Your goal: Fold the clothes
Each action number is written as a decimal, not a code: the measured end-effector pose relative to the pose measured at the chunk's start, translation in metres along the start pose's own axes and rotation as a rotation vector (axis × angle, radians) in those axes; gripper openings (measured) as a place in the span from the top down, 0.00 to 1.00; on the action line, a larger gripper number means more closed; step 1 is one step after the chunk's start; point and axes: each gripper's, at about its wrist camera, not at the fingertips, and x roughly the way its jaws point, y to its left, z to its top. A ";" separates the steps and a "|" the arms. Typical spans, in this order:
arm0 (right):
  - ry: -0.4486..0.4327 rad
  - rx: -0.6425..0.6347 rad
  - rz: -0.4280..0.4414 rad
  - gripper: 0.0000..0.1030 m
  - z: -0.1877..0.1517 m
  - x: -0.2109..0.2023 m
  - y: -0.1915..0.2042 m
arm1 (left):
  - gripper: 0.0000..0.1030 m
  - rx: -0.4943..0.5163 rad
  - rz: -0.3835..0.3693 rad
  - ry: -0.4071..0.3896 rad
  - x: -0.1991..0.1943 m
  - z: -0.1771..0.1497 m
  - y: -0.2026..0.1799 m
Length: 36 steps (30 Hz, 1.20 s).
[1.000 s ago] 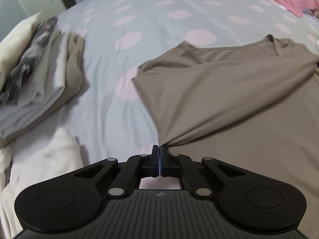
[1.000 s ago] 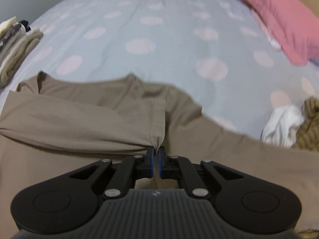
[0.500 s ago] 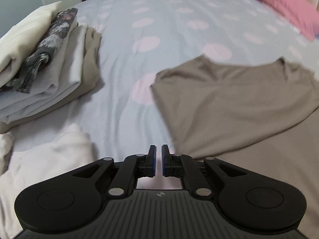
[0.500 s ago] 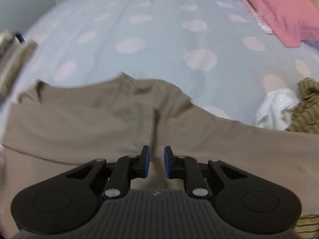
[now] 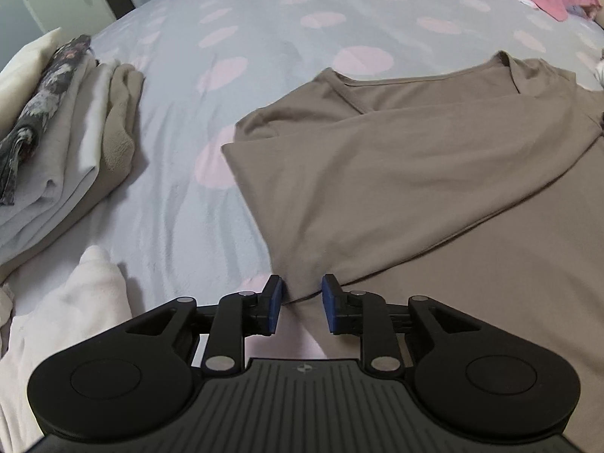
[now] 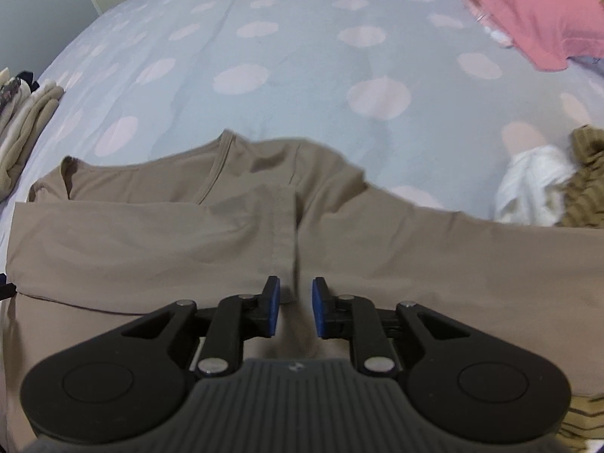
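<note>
A taupe long-sleeved top [image 5: 396,173] lies flat on the bed, one sleeve folded across its chest. My left gripper [image 5: 301,302] is open, its blue pads either side of the folded corner at the garment's left edge, nothing pinched. In the right wrist view the same top [image 6: 151,241] spreads below the neckline, and the sleeve cuff [image 6: 283,234] lies just ahead of my right gripper [image 6: 295,304], which is open and empty.
A stack of folded clothes [image 5: 64,132] sits at the left on the grey bedspread with pink dots [image 5: 264,37]. A white fleecy garment [image 5: 64,313] lies near left. A pink pillow [image 6: 528,11] is at far right; white and olive striped clothes [image 6: 558,181] lie crumpled right.
Both grippers were shut on the top a second ago. They have let go and opened wider, and the folded sleeve now rests flat on the garment.
</note>
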 end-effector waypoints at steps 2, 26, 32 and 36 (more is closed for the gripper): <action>-0.030 0.012 -0.025 0.73 -0.002 -0.016 -0.009 | 0.73 -0.026 0.003 -0.011 -0.004 0.001 0.004; -0.222 0.563 -0.219 0.62 -0.096 -0.164 -0.190 | 0.59 -0.073 0.016 -0.126 -0.072 -0.014 0.000; -0.283 0.675 -0.202 0.46 -0.106 -0.172 -0.209 | 0.58 -0.053 0.020 -0.122 -0.070 -0.013 -0.007; -0.332 0.720 -0.199 0.46 -0.105 -0.175 -0.217 | 0.58 -0.042 0.024 -0.115 -0.067 -0.015 -0.009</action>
